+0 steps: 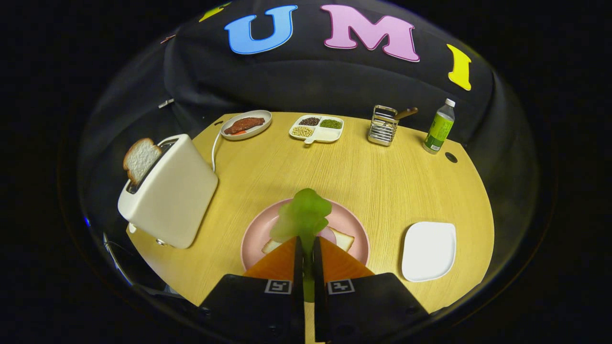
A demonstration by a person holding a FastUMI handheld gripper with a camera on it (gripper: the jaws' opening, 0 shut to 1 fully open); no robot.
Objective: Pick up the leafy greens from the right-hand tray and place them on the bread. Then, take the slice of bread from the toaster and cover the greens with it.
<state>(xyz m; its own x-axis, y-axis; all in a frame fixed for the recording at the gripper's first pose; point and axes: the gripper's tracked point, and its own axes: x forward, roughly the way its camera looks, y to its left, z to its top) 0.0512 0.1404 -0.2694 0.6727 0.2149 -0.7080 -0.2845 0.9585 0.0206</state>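
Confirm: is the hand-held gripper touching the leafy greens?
Touching. The gripper view shows the hand-held gripper with both fingers pressed on the stem of the leafy greens, held over the pink plate.

No word, brand or number can be read on anything standing on the table [287,167]. Two square black-and-white coded markers are carried by the gripper [306,240], one at the base of each finger, on the near side of the pink plate [249,239]. Block patterns are shown on them, not letters. The fingers are pressed together on the stem of the leafy greens [303,215], which are held over the plate. A green label is wrapped around the bottle [439,128], which stands well beyond the plate and to its right. Print may be present on that label, but it is too small to be made out.
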